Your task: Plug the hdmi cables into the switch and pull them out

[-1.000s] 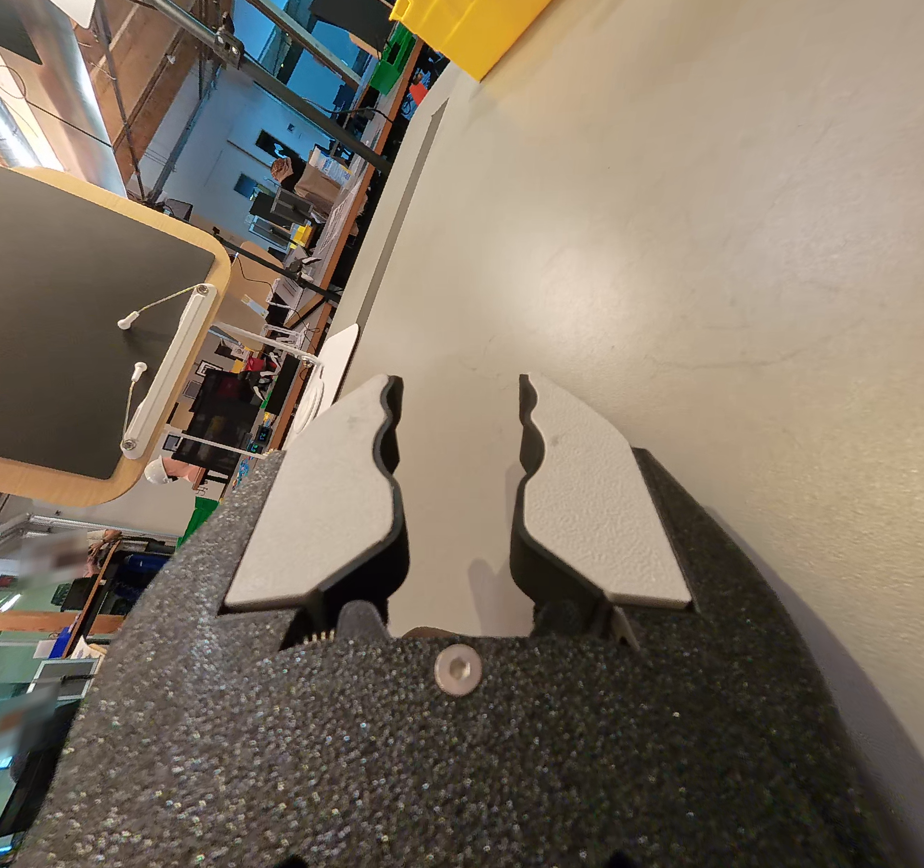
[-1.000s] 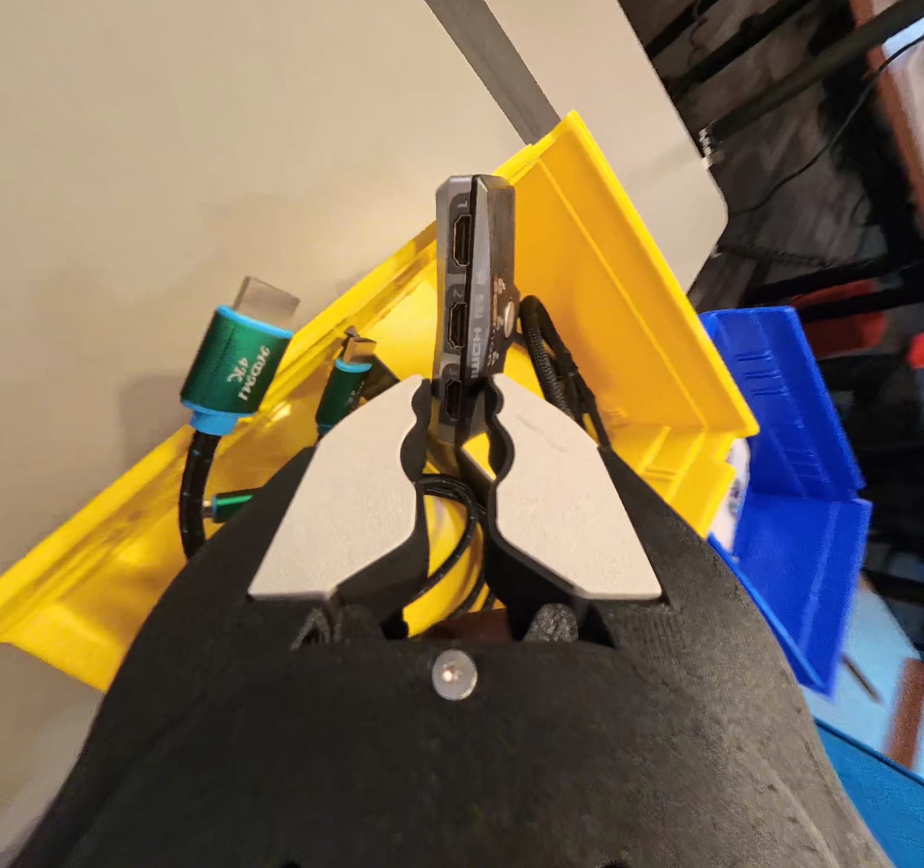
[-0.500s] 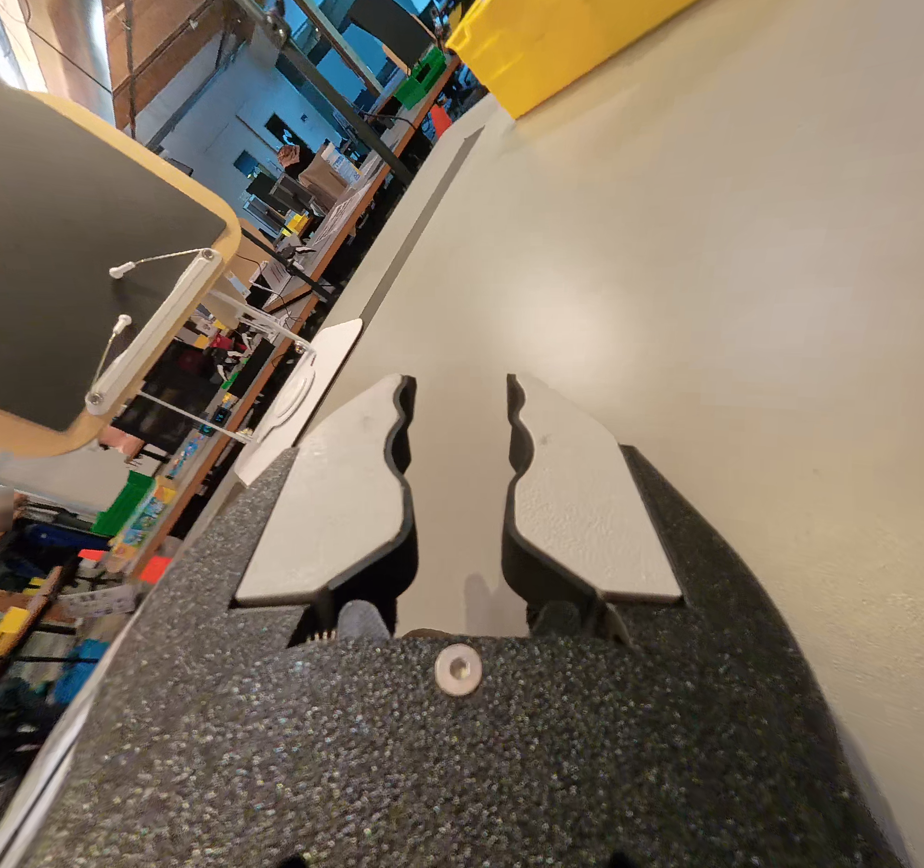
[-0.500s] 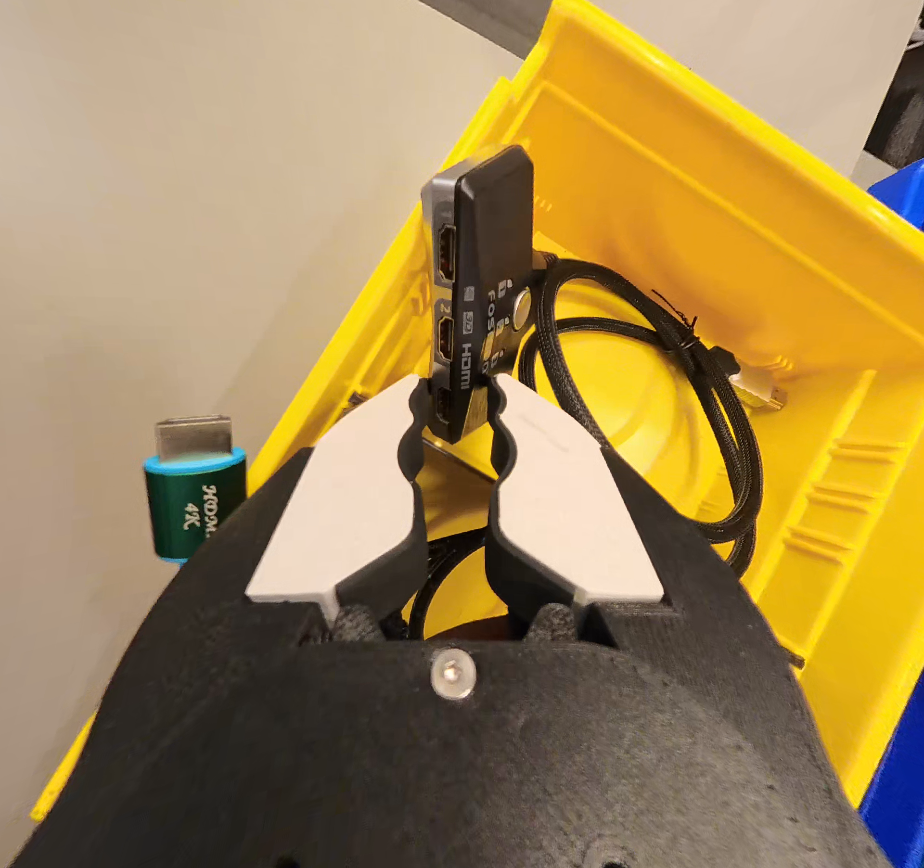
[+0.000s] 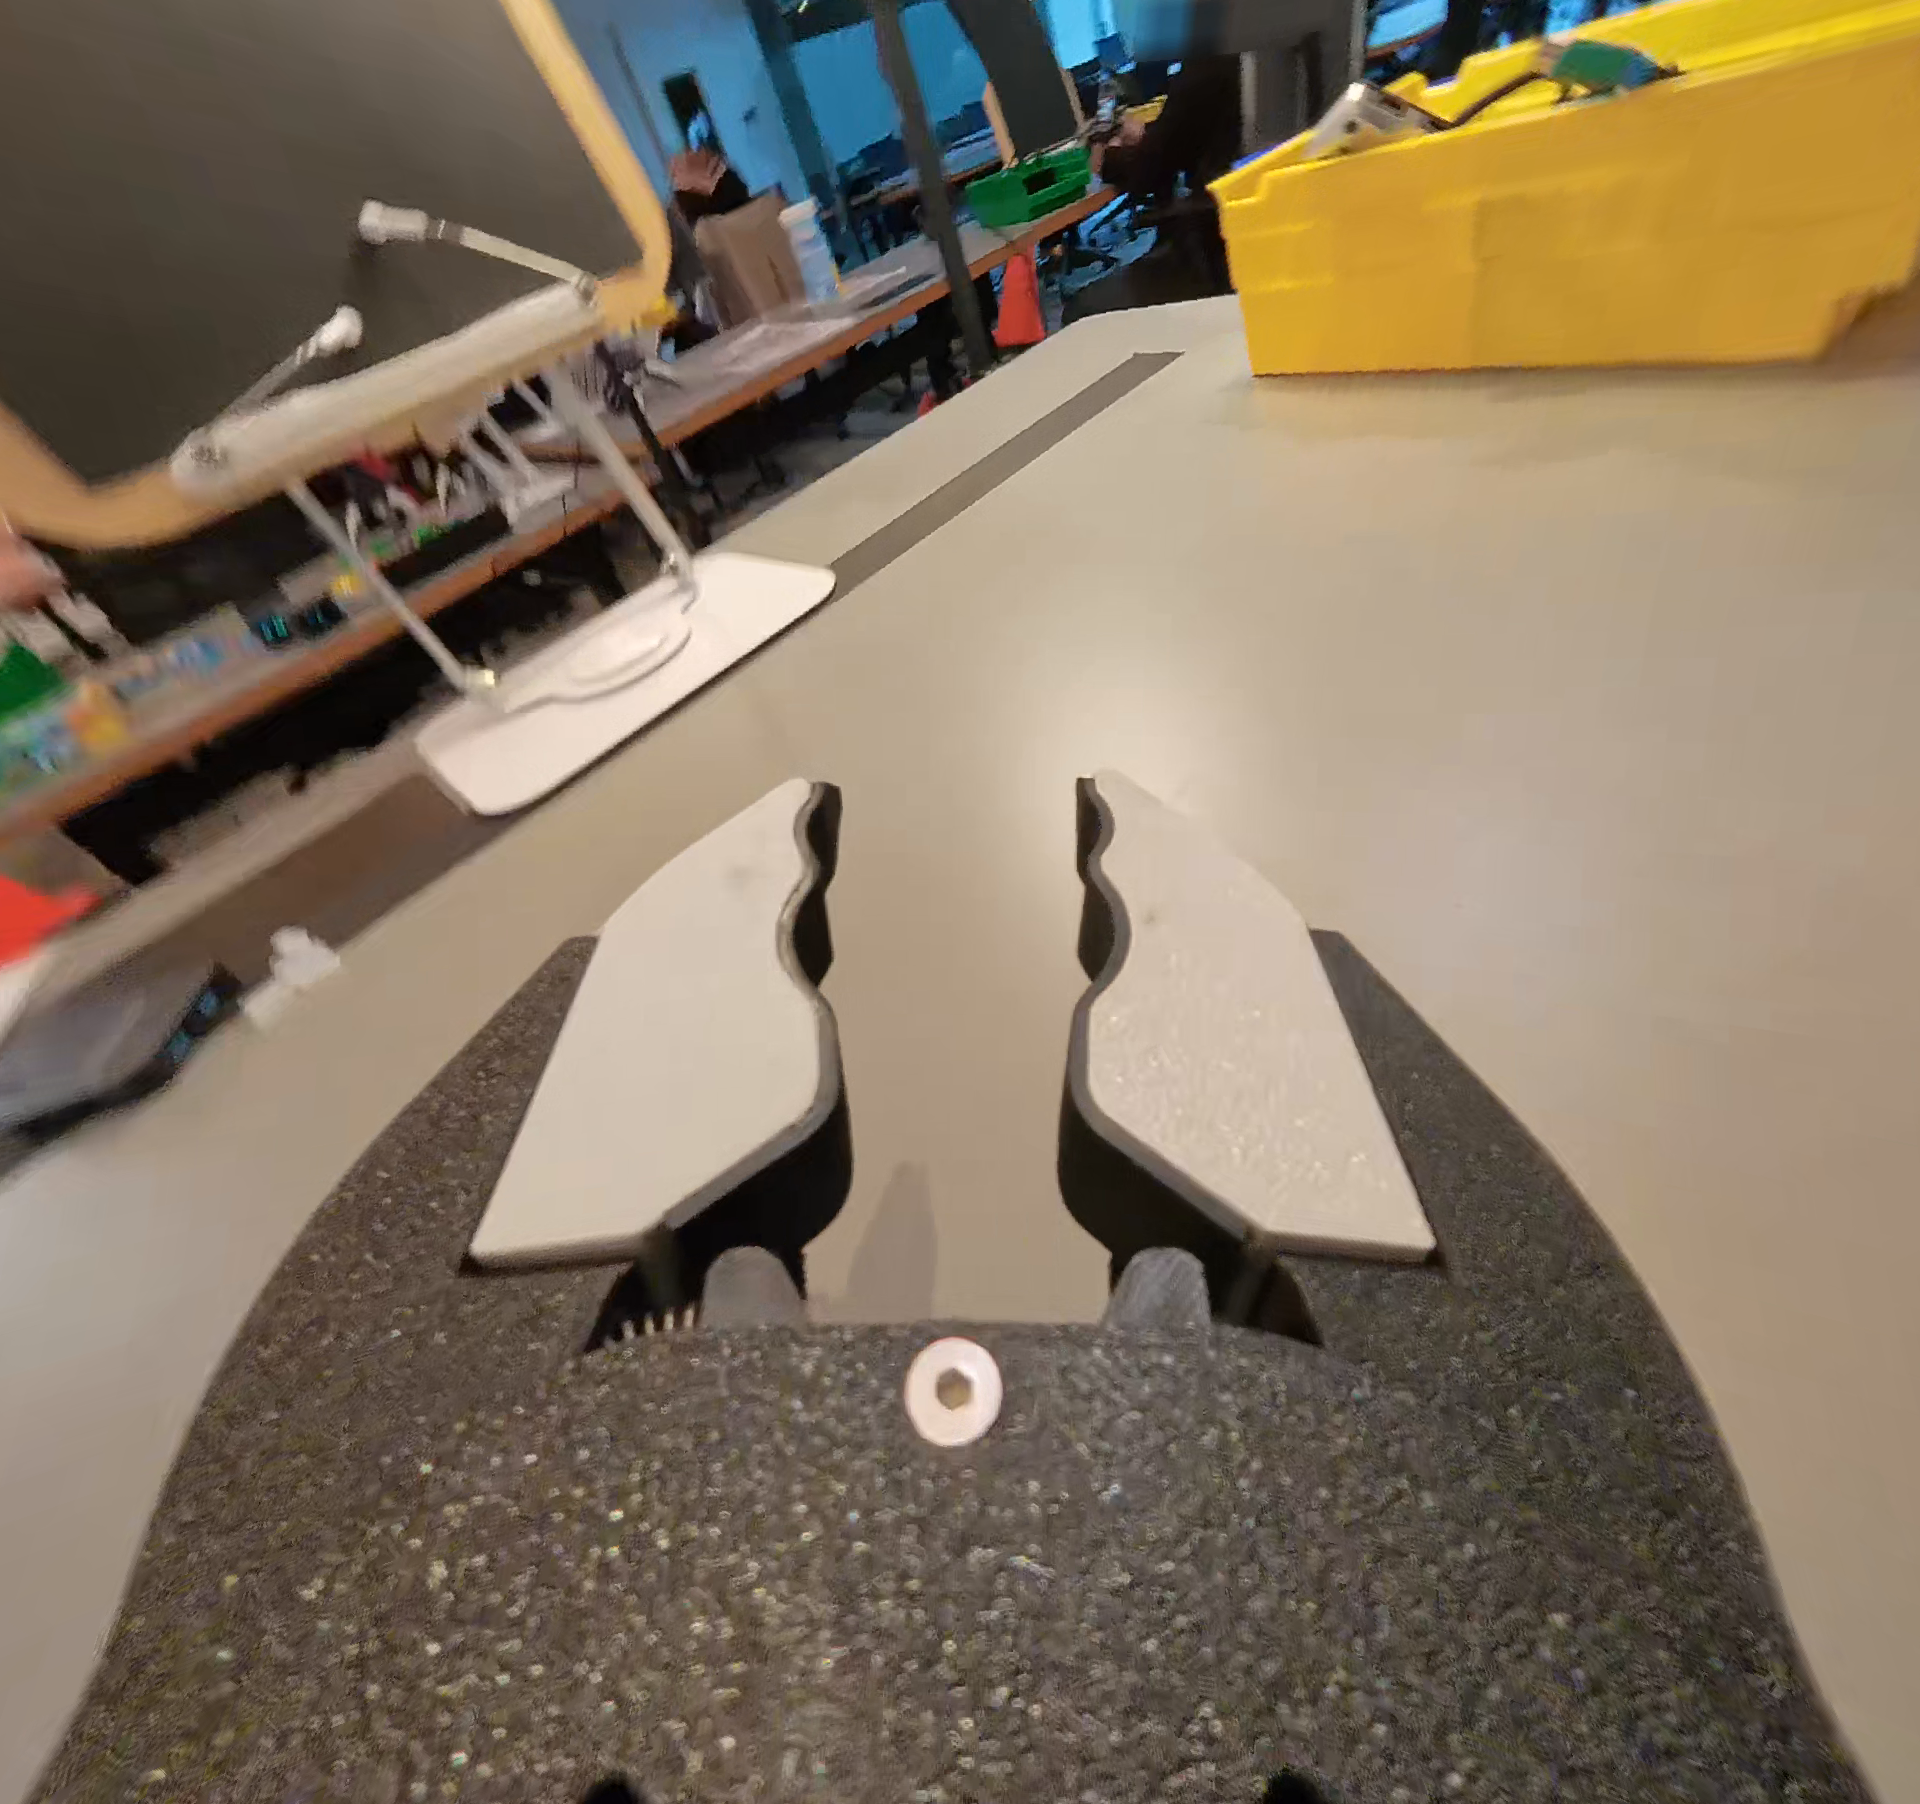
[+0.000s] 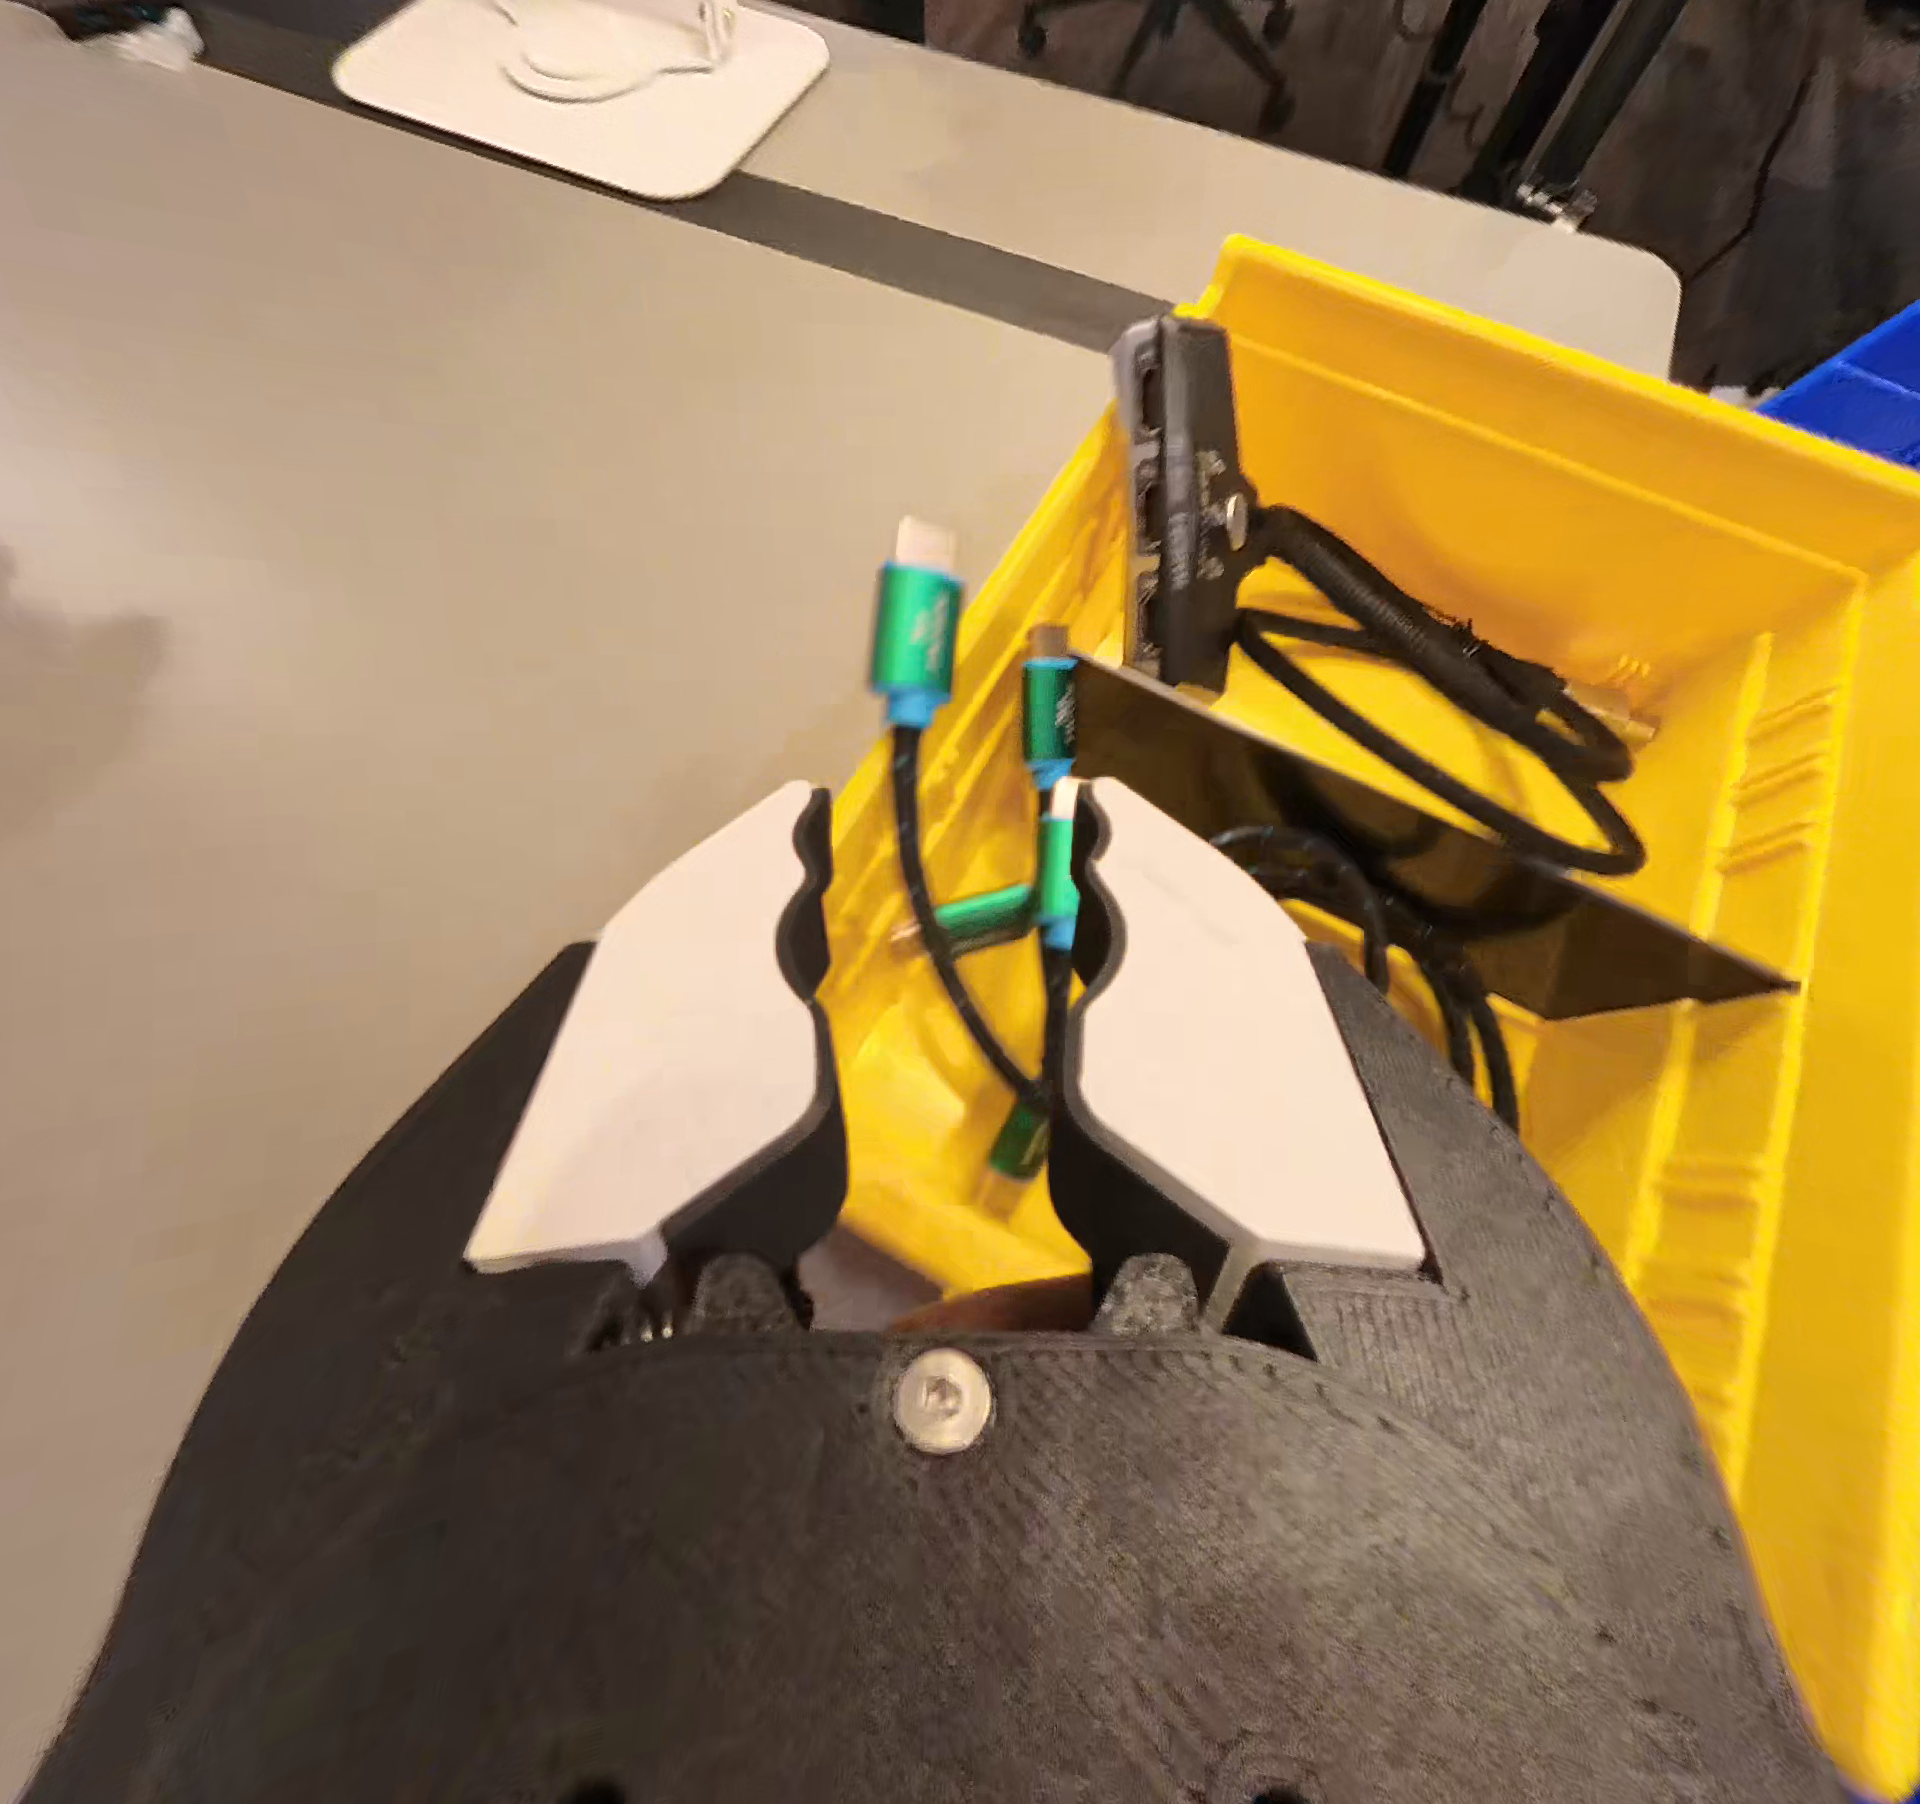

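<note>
In the right wrist view the dark HDMI switch stands on end inside the yellow bin, leaning on its left wall. Its black braided cable coils beside it. Several green-plugged HDMI cables lie in the bin; one plug sticks up over the left wall, and another is close to my right finger without being gripped. My right gripper is open and empty, back from the switch. My left gripper is open and empty over the bare table, far from the yellow bin.
A white stand base sits at the table's far edge and also shows in the left wrist view, under a dark board with a wooden rim. A black divider crosses the bin. A blue bin stands behind it. Tip to tip, the grippers are about 45 centimetres apart. Measured from the fingertips, the dark HDMI switch is 10 centimetres or so from the right gripper and 45 centimetres from the left.
My right gripper opened and let go of the switch, then drew back; the switch stays standing in the bin. My left gripper swung level over the table, its jaws narrowing a little and widening again.
</note>
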